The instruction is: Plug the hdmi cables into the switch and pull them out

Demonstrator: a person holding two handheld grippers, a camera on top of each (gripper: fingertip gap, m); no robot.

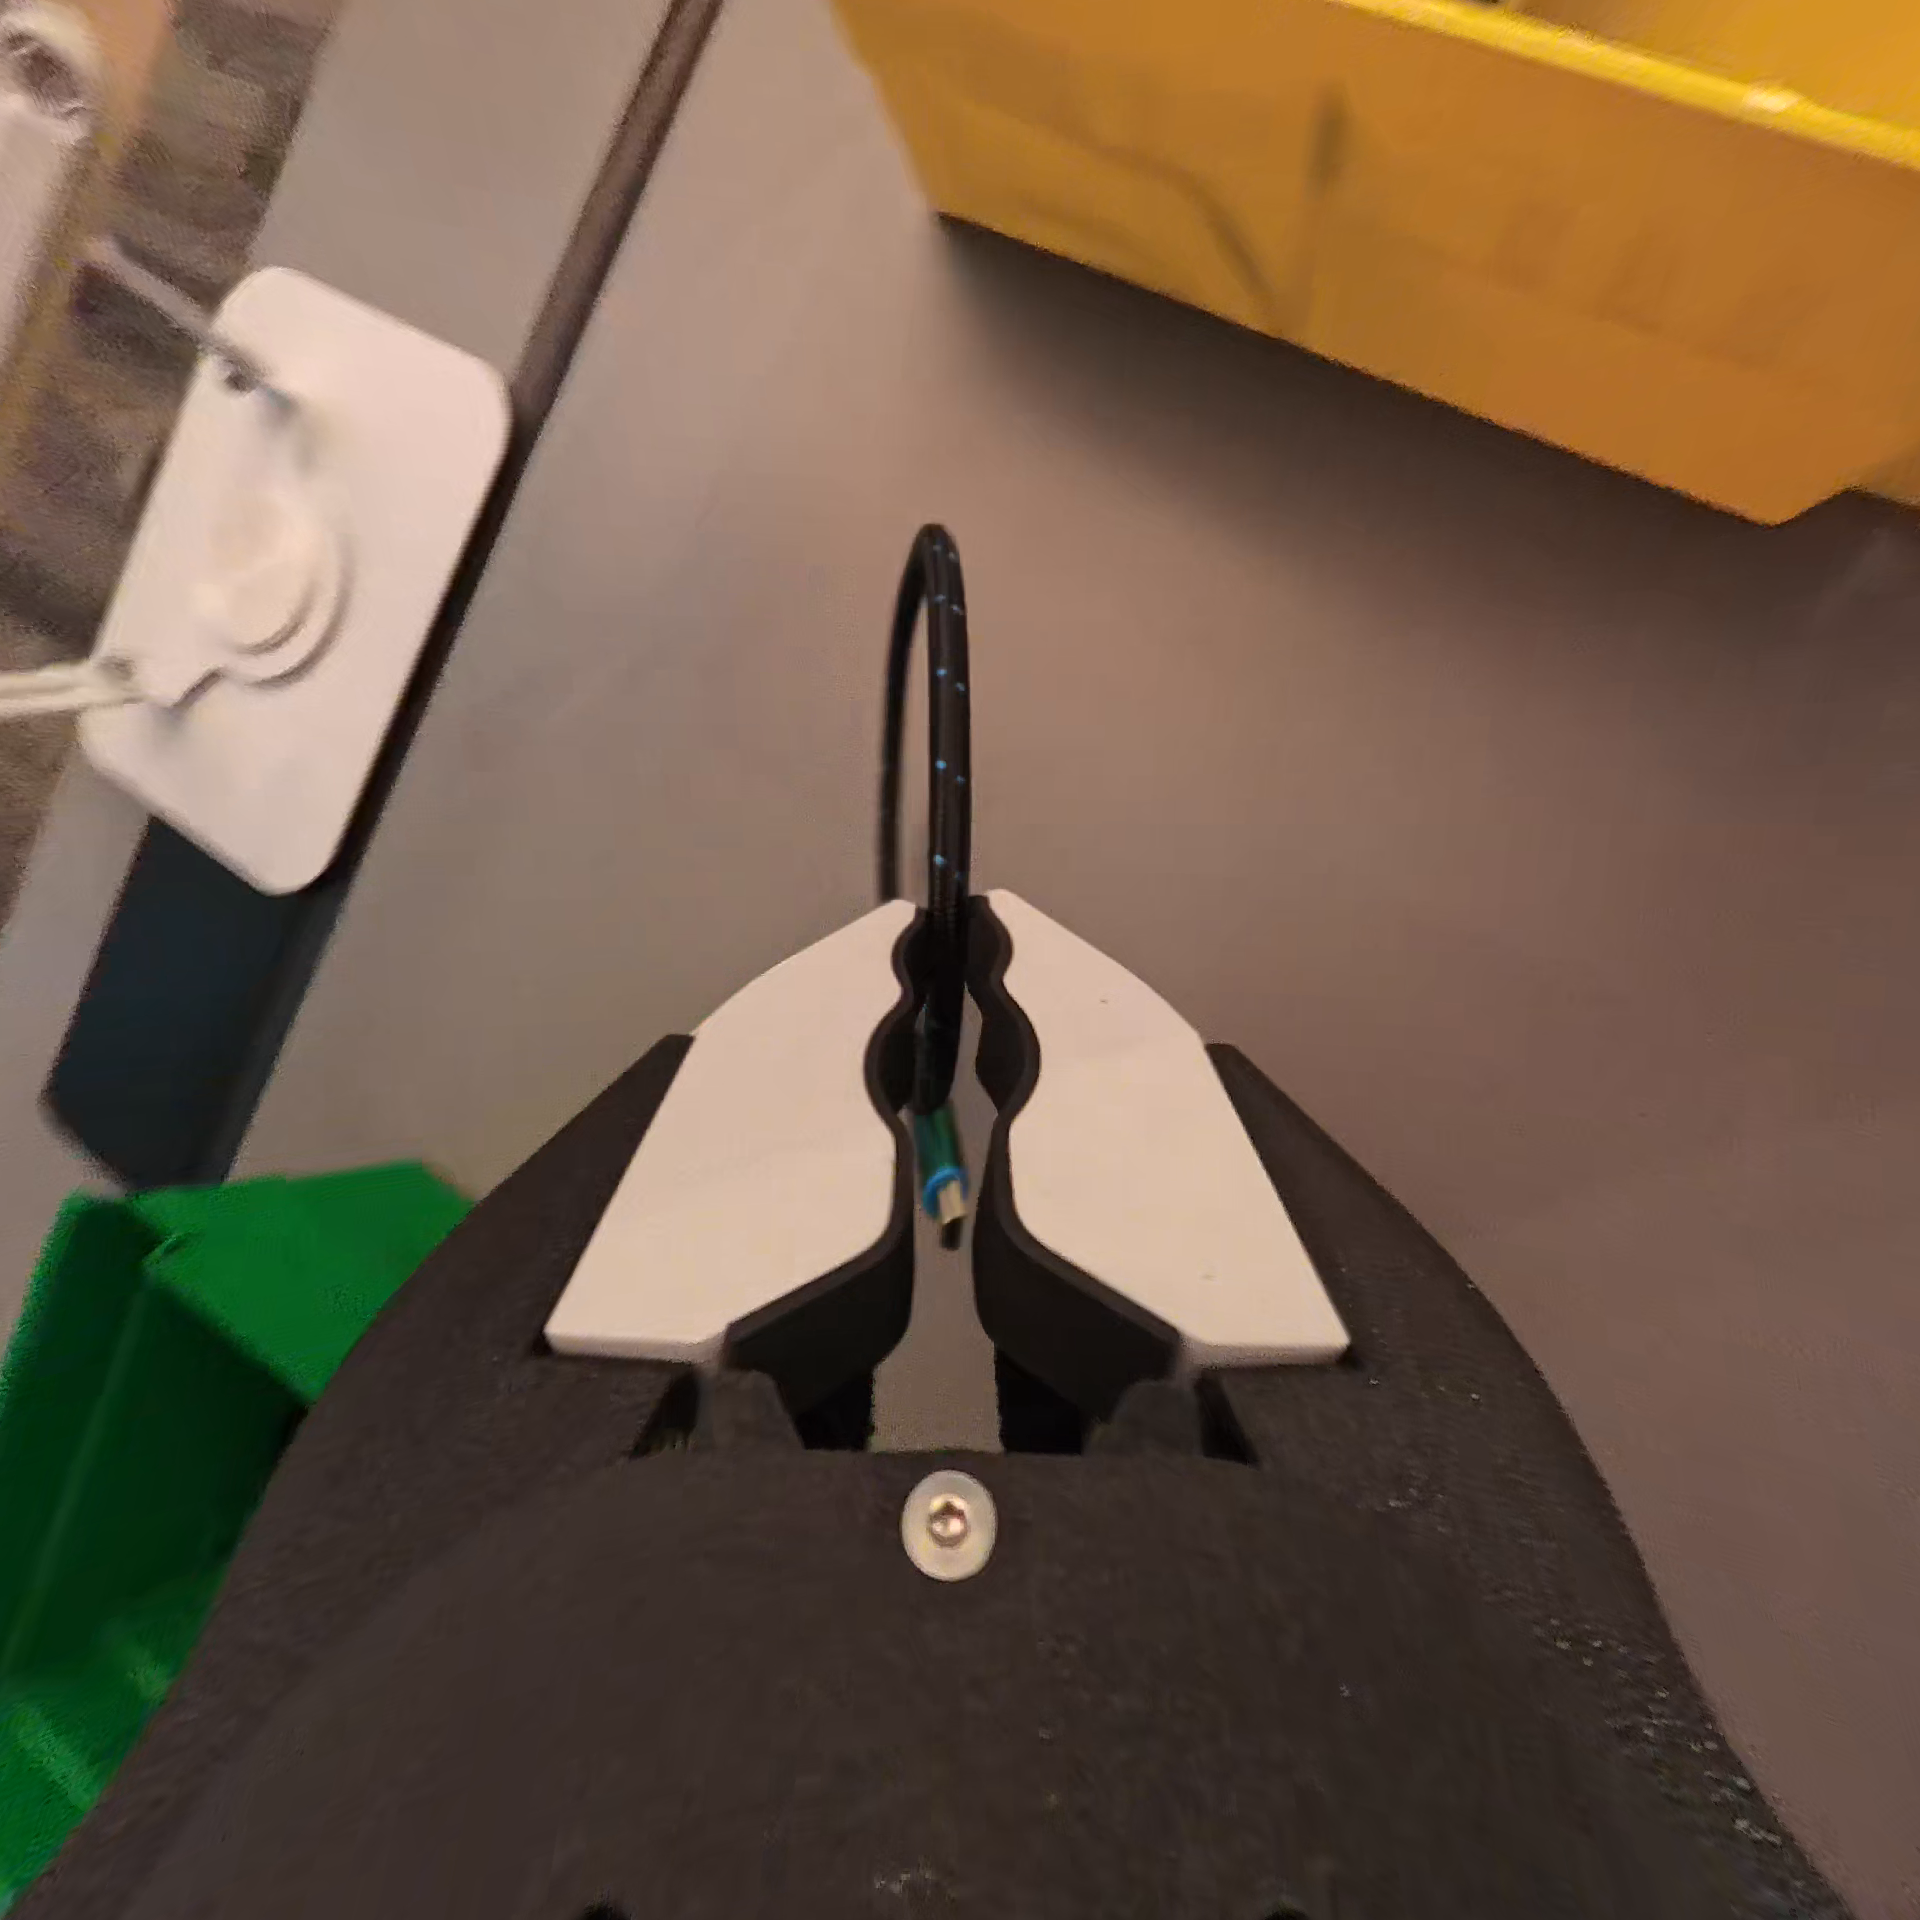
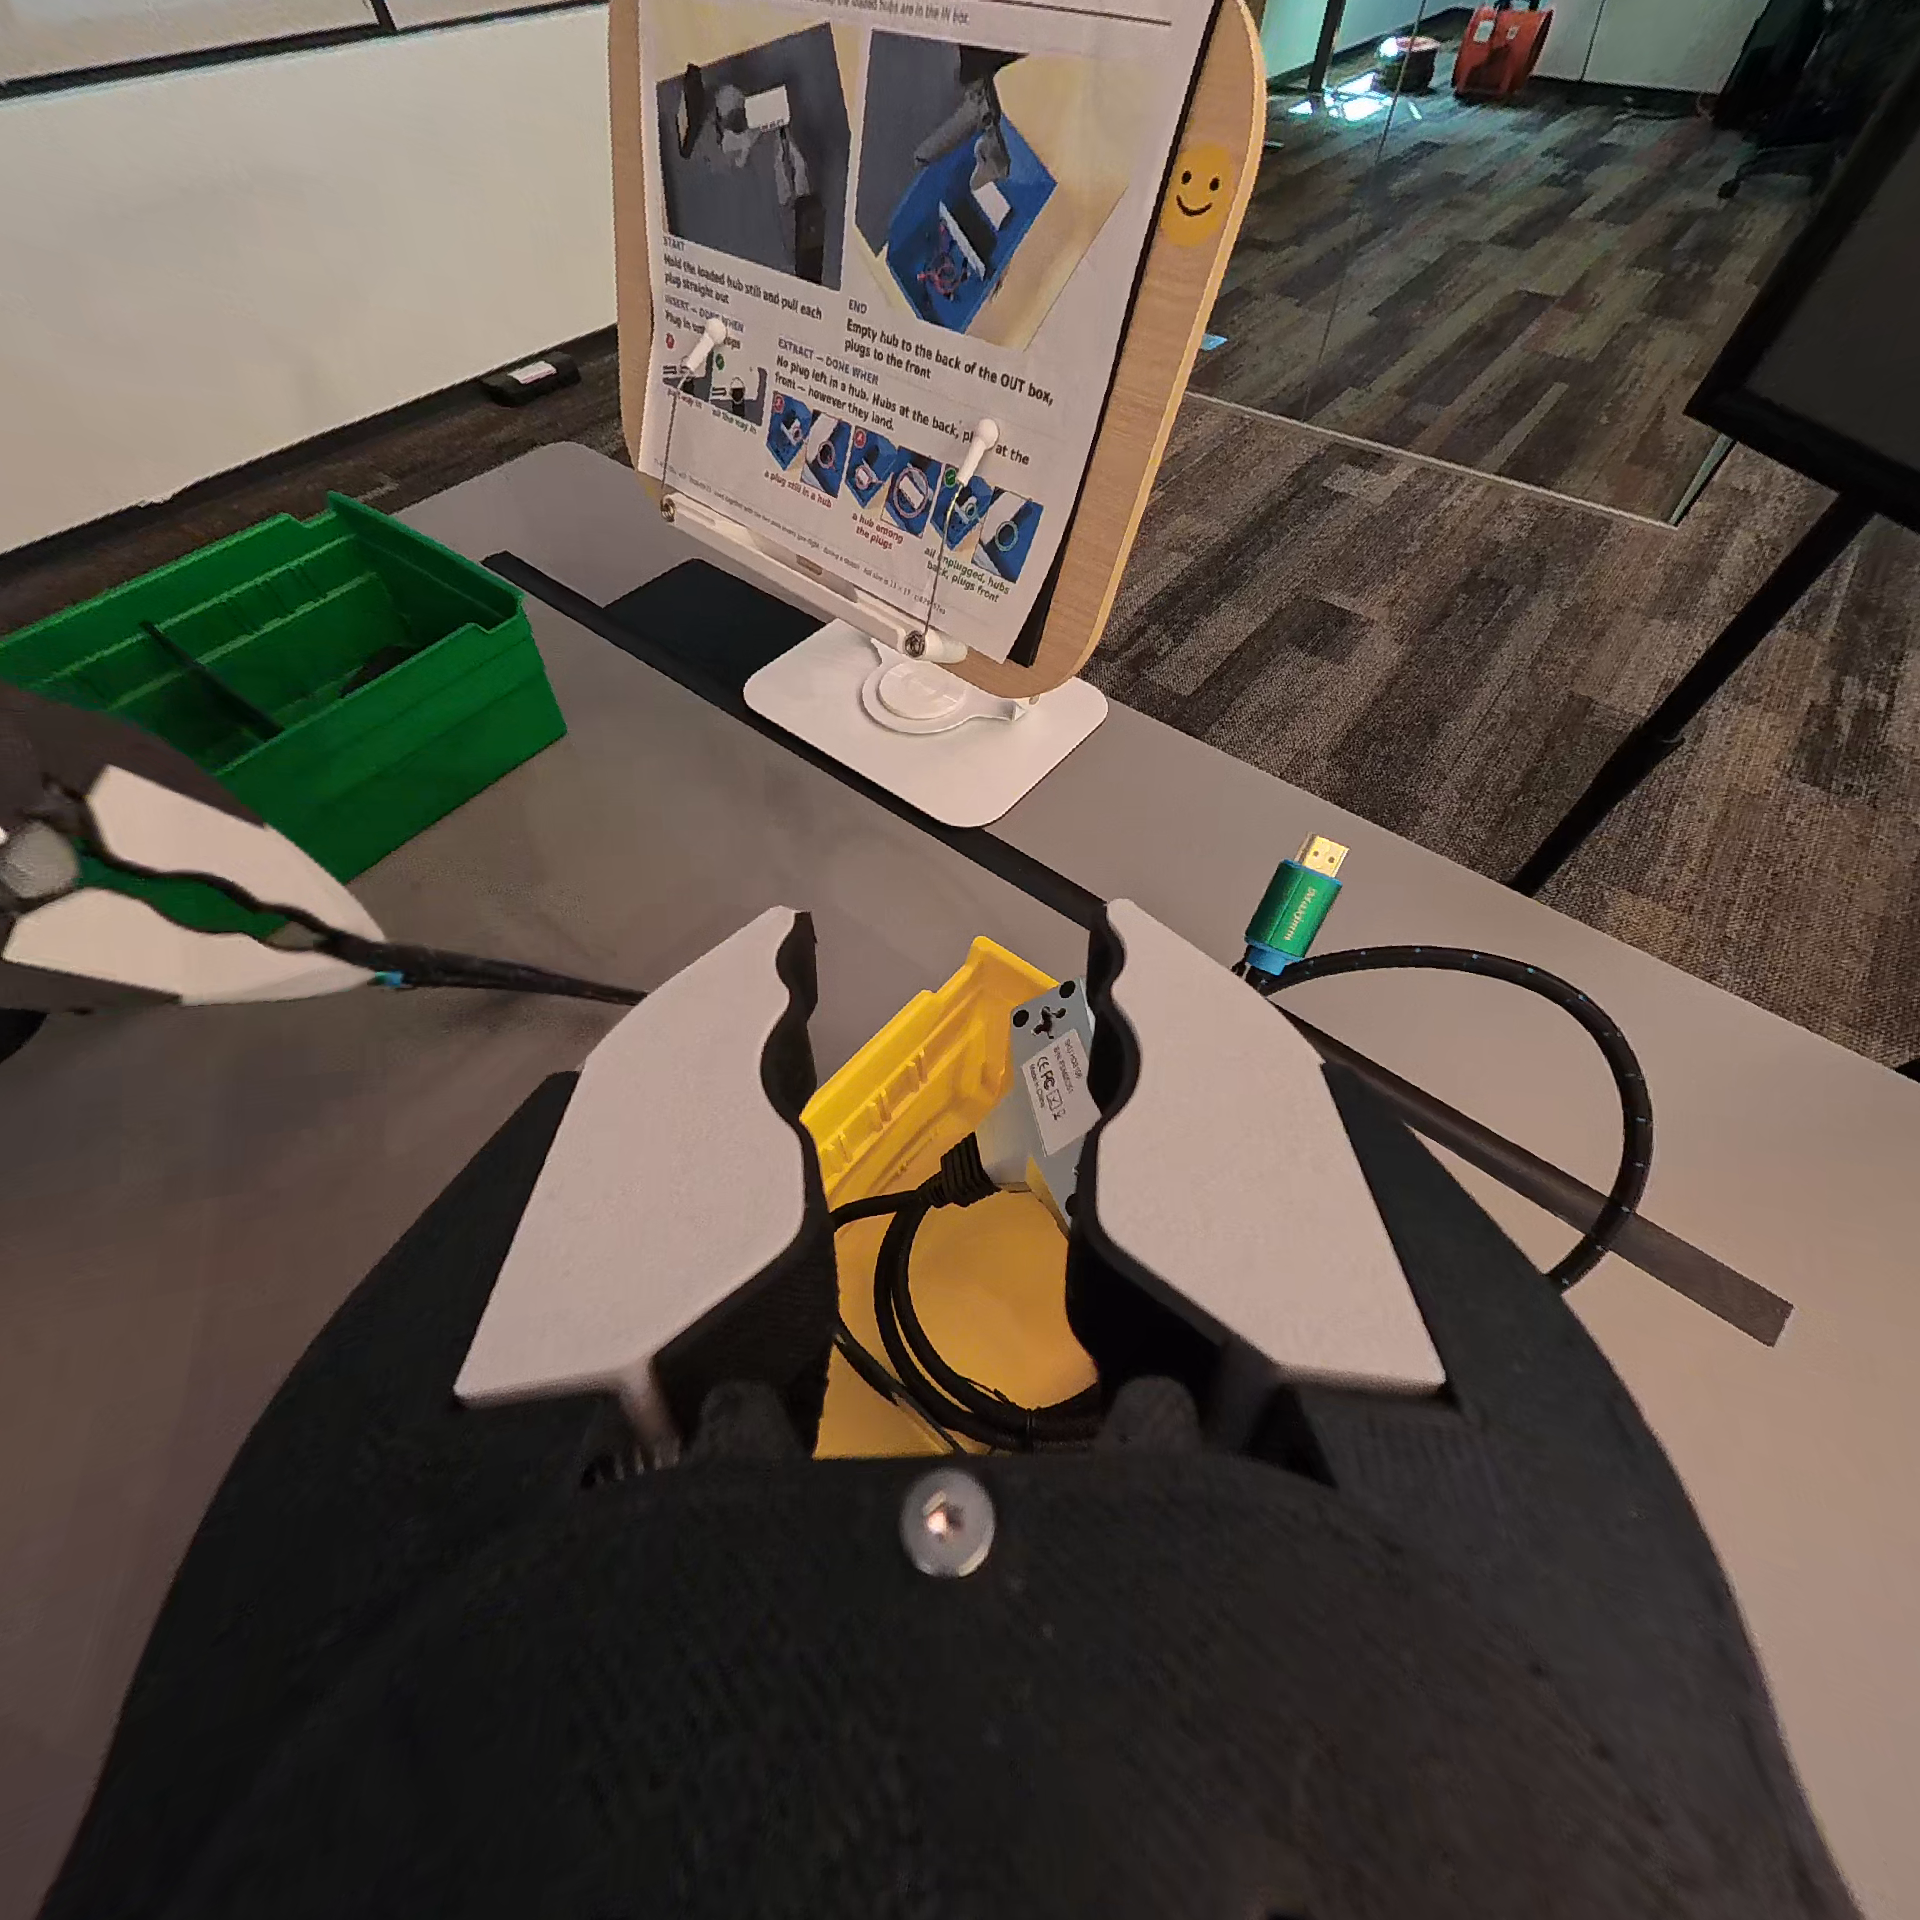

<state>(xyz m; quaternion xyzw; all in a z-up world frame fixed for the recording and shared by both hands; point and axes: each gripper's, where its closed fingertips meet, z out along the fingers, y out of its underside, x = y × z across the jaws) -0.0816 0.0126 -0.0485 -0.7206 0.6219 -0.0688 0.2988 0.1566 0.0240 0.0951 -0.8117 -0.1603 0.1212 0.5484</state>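
2 grippers: both in view over a grey table (image 2: 665, 831)
Green bin (image 2: 312, 665): far left of the right wrist view, on the table, with dividers inside; its corner also shows at lower left of the left wrist view
Left gripper (image 1: 943, 909): jaws nearly closed, clamped on a black braided HDMI cable (image 1: 951, 727); the cable loops up and forward past the fingertips
Plug in left gripper (image 1: 940, 1174): green shell with a blue collar, lying between the 2 fingers, metal end pointing back toward the camera
Left gripper, seen from the right wrist view: at the left edge, cable running from its tips toward the right gripper
Instruction board (image 2: 925, 312): wooden panel carrying a printed sheet, upright on a white stand base (image 2: 935, 758) at the far table edge
Right gripper (image 2: 951, 925): jaws open wide, nothing clamped; positioned above the yellow bin (image 2: 914, 1081)
Switch (image 2: 1049, 1101): small grey box with a label, inside the yellow bin, close against the right finger; contact cannot be told; 1 black lead leaves its lower end and coils in the bin
Second HDMI plug (image 2: 1299, 904): green shell, gold tip tilted up, right of the right gripper, its cable curving over the table
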